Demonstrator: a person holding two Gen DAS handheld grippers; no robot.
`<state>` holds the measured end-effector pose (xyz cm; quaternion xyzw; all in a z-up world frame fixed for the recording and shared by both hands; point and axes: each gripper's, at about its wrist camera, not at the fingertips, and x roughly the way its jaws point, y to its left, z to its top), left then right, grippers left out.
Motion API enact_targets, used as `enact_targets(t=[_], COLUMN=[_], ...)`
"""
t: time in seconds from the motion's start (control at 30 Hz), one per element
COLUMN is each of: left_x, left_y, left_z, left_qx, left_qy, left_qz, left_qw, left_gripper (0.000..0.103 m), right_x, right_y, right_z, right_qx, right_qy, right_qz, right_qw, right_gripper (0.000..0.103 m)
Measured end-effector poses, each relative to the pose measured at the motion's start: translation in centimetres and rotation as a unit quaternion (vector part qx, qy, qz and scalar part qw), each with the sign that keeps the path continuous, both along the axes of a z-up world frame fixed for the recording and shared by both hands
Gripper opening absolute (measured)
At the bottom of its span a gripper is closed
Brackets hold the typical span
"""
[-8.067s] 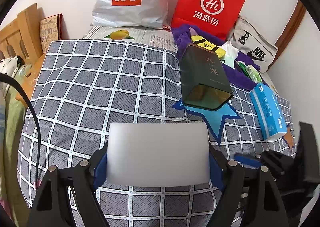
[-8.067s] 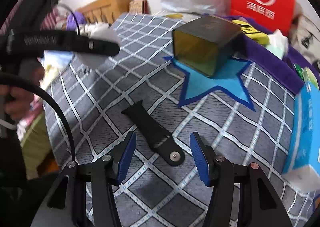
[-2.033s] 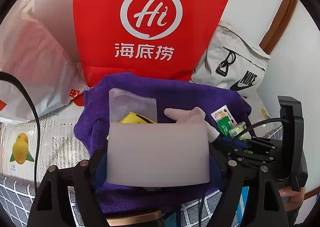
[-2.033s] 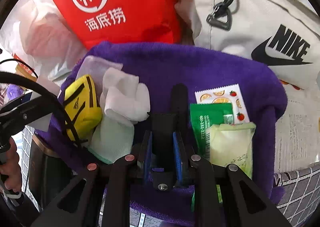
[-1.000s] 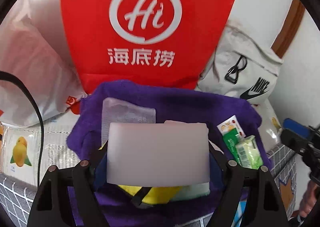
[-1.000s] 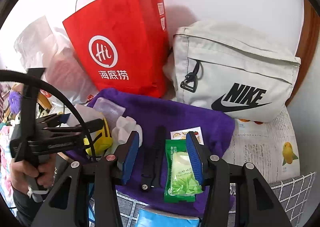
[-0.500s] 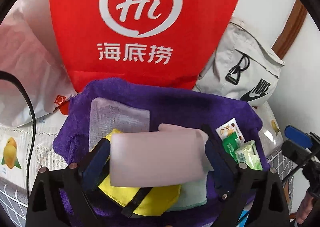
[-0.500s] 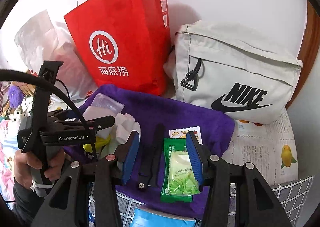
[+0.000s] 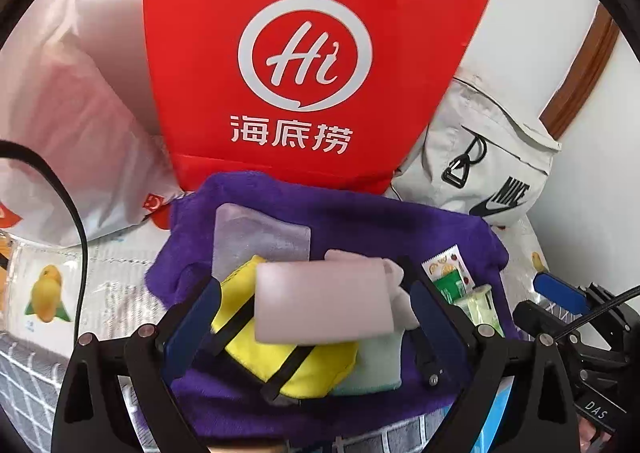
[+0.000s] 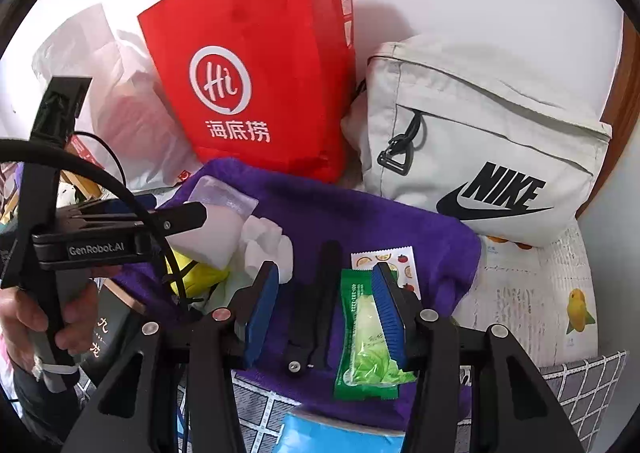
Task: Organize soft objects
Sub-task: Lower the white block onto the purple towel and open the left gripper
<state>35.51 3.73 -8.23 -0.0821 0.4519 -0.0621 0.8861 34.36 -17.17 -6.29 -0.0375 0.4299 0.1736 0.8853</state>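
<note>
Your left tongs [image 9: 316, 317] stood wide, their jaws having just been opening, and the pale soft block [image 9: 322, 301] lay loose between them on the yellow pouch [image 9: 280, 357], touching neither pad, so it looked released onto the pile rather than held. The purple towel [image 9: 360, 221] served as the collecting spot, which is probably why the wipes packet [image 10: 368, 333] and black strap [image 10: 316, 305] lay there too. Your right tongs [image 10: 324, 309] hung half open over the strap, gripping nothing, apparently done with it.
</note>
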Motion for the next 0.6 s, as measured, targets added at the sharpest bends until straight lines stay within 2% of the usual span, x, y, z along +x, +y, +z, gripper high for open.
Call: enact_targets(t=[0.1,0.2,0.27,0.33,0.43,0.57,0.6], left_x=[-1.5,-3.1,-4.0,-5.2,-7.3,-10.4,-11.3], left_y=[-0.4,-0.7,-1.0,-1.2,-1.5,-1.9,-2.0], left_z=[1.6,2.5,2.9,3.4,4.2,5.1,5.3], left_qx=[0.026,0.033,0.038,0.045,0.051,0.070,0.071], left_qy=[-0.021,-0.031,-0.029,-0.027,-0.034,-0.042,-0.045], left_qz=[-0.002,-0.009,-0.013,-0.015,-0.015,-0.019,-0.020], left_qw=[0.9994,0.9989,0.9988,0.9985,0.9980,0.9965,0.9963], left_gripper=[0.096,0.096,0.096,0.096,0.096,0.097,0.100], right_x=[-0.7,-1.7,-2.5,-3.4,-5.0,-7.6,-8.1], right_y=[0.4,0.5,0.5,0.7,0.5,0.0,-0.1], right_z=[0.7,1.6,2.2,2.5,3.0,3.4,3.4], right_qx=[-0.002,0.011,0.011,0.000,0.001,0.024,0.023], right_qy=[-0.005,-0.005,-0.004,-0.005,-0.012,-0.006,-0.007], right_qz=[-0.002,-0.001,-0.006,-0.006,-0.024,-0.035,-0.039], right_qw=[1.000,1.000,1.000,1.000,1.000,0.999,0.999], right_gripper=[0.049,0.049,0.054,0.066,0.077,0.083,0.089])
